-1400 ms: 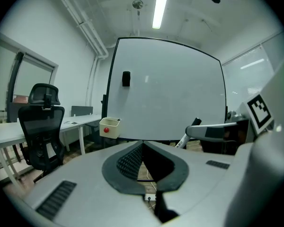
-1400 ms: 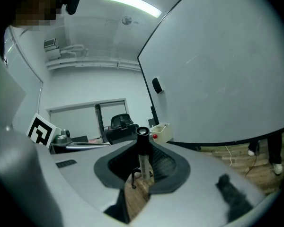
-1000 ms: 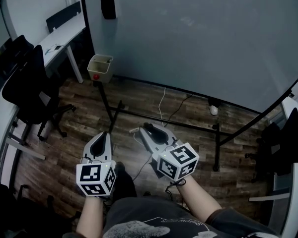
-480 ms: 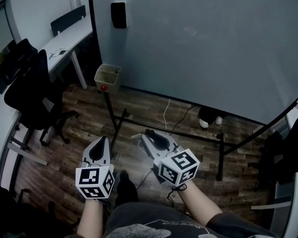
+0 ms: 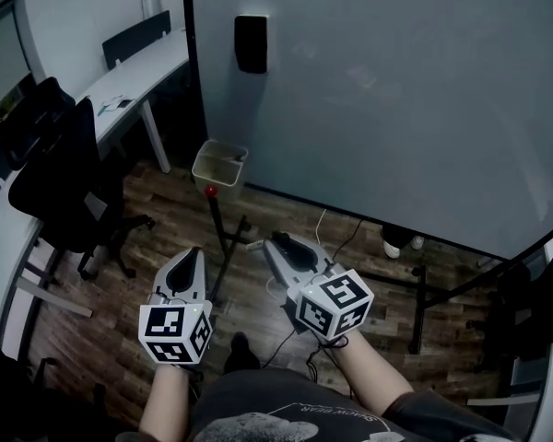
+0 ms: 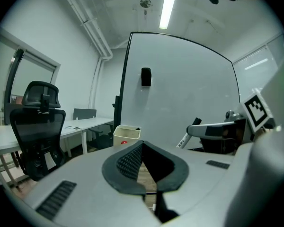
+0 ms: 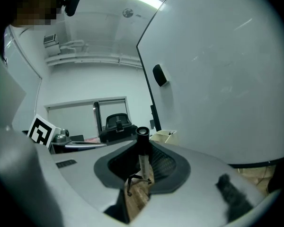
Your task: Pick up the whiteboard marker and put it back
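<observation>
The right claw grips the whiteboard marker, jaws partway closed on it, upright before the whiteboard. The left claw, facing that whiteboard too, is pinched together, empty.

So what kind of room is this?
Probably an office or meeting room: there's a big whiteboard on a stand, a black office chair, and a long white desk by the wall.
</observation>
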Motion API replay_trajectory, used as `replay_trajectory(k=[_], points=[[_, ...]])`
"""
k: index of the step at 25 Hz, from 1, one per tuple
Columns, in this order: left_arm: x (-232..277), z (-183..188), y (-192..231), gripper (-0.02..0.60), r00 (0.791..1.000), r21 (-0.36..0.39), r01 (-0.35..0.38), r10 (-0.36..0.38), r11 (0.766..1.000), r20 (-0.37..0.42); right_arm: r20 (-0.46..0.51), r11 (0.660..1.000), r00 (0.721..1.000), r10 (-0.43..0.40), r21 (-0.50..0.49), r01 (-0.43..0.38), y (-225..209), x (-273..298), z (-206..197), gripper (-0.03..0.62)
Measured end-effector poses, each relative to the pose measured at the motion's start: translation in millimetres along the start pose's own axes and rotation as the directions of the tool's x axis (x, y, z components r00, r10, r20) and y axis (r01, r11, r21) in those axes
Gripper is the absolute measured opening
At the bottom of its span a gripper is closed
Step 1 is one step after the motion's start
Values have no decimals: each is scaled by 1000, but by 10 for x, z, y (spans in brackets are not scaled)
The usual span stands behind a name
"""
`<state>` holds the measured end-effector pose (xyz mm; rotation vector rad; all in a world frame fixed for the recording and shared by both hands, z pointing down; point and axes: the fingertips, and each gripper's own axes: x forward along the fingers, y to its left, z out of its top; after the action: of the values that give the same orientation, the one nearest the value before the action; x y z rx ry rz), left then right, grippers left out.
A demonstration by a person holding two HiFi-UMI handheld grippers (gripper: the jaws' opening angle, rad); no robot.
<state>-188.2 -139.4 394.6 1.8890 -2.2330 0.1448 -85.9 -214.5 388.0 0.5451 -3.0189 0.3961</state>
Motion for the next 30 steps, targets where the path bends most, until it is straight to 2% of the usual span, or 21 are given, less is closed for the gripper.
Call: replay_trajectory(k=[23,30], points=[[1011,361,902,12,998,-41,65,-65,997,16,72,997,995,-70,-9,71,-479,1237,602,80],[1281,284,1074,12,995,-45,102,-103,994,-13,59,995,993,-102,3,102,-610,1568,522,80]])
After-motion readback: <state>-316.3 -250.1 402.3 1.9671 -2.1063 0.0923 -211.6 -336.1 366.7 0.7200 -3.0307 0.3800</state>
